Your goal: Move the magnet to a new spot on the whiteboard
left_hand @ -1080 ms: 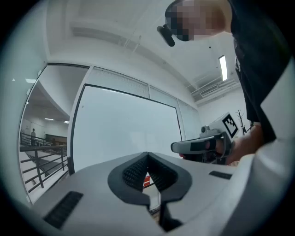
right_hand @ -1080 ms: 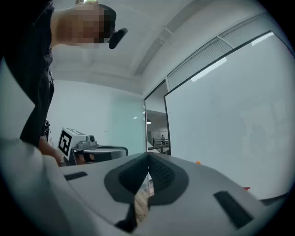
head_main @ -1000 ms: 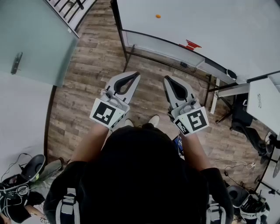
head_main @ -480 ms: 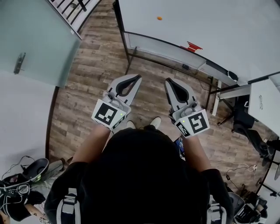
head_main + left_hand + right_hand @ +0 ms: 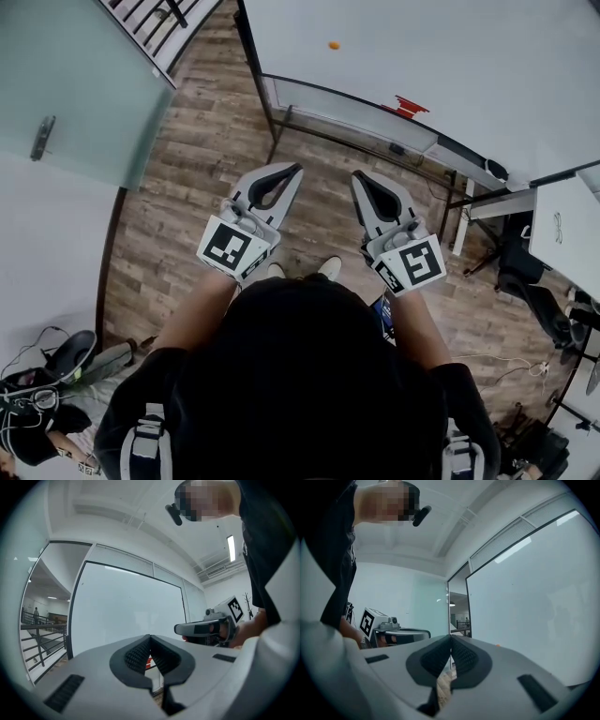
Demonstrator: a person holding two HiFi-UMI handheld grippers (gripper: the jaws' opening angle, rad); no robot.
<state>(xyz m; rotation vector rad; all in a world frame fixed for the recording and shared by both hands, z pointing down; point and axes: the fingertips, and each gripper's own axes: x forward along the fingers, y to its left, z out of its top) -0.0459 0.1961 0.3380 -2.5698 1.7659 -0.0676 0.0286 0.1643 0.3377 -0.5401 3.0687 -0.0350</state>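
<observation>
- Small round orange magnet [image 5: 334, 44] sits on the large white whiteboard [image 5: 469, 66] at 12 o'clock in the head view, well apart from both tools.
- In the same view, the grey left gripper [image 5: 298, 169] and the grey right gripper [image 5: 356, 174] are side by side over the brown wood-plank floor [image 5: 197, 131]. Their tips point toward 12 o'clock. A small red object [image 5: 405, 103] lies on the board's ledge at 1 o'clock.
- Left gripper view: its jaws are pressed together with nothing between them. The whiteboard fills the view ahead, and the right gripper shows at 3 o'clock.
- Right gripper view: its jaws meet tip to tip, empty. The left gripper shows at 9 o'clock and the whiteboard at 3 o'clock.
</observation>
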